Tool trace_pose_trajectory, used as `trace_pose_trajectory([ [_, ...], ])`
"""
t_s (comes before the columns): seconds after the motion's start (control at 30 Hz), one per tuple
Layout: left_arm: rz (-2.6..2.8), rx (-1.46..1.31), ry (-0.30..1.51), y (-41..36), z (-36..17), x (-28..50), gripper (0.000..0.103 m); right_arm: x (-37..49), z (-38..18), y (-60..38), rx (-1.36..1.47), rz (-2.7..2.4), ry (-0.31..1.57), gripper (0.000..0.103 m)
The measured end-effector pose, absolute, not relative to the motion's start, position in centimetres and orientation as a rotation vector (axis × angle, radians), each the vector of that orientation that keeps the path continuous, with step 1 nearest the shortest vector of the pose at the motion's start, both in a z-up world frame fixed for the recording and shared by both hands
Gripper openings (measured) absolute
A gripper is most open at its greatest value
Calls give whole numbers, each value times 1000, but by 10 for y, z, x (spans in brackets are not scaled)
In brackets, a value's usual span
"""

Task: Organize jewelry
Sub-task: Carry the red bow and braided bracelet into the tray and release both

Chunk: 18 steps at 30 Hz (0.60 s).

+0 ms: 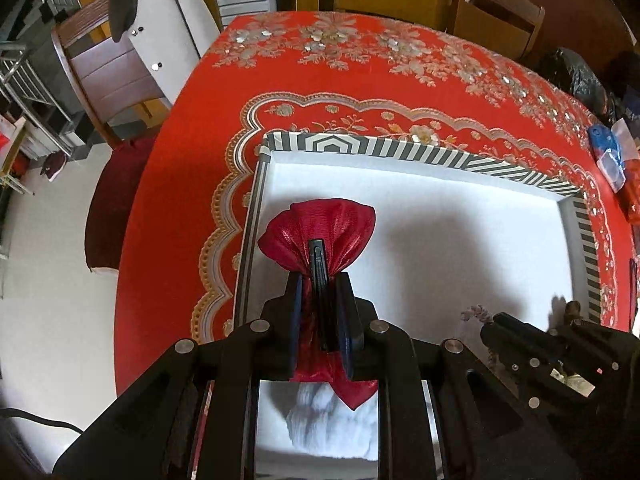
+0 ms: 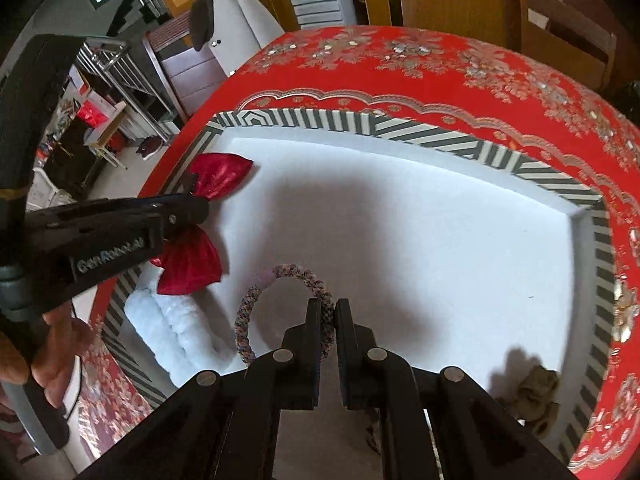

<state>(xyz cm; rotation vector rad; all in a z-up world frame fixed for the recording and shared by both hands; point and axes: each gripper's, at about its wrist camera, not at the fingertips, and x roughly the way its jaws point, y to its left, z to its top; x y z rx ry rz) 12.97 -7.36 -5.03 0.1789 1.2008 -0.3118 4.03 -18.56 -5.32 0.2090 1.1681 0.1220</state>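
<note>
Two grippers are working over one big striped tray [image 2: 400,128] on the red-clothed worktop [image 1: 180,160], and the job now looks like setting each piece down neatly on the white lining. Left gripper [image 1: 320,300] is clamped tight on the waist of the red satin bow [image 1: 320,224], which hangs near the tray's left wall; best bet is to lower it flat with both wings spread, then ease the fingers apart without dragging the fabric. Right gripper [image 2: 328,312] is pinched nearly closed on the braided bracelet [image 2: 280,280], low over the tray floor just beside the white fluffy piece [image 2: 180,332]; it wants its own bare spot, clear of the fluff. Now the views: the right wrist camera shows the bracelet's whole loop, the bow side-on with both wings, and a small brownish item [image 2: 536,392] in the tray's near corner; the left wrist camera catches only a sliver of bracelet, yet shows the bow's pinch head-on
</note>
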Motion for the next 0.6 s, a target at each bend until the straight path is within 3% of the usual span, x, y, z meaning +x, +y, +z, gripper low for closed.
trace_pose_trajectory([
  [0.17,-307,181,1216,-73,-56,132,16,41,-55,-185,216,112,1176,7],
  [0.53,-293,131,1210,-60,-41,117,48,3,-23,-195,270,102,1115,9],
  [0.6,-285,126,1194,-57,-35,110,50,-8,-18,-196,271,93,1104,18],
])
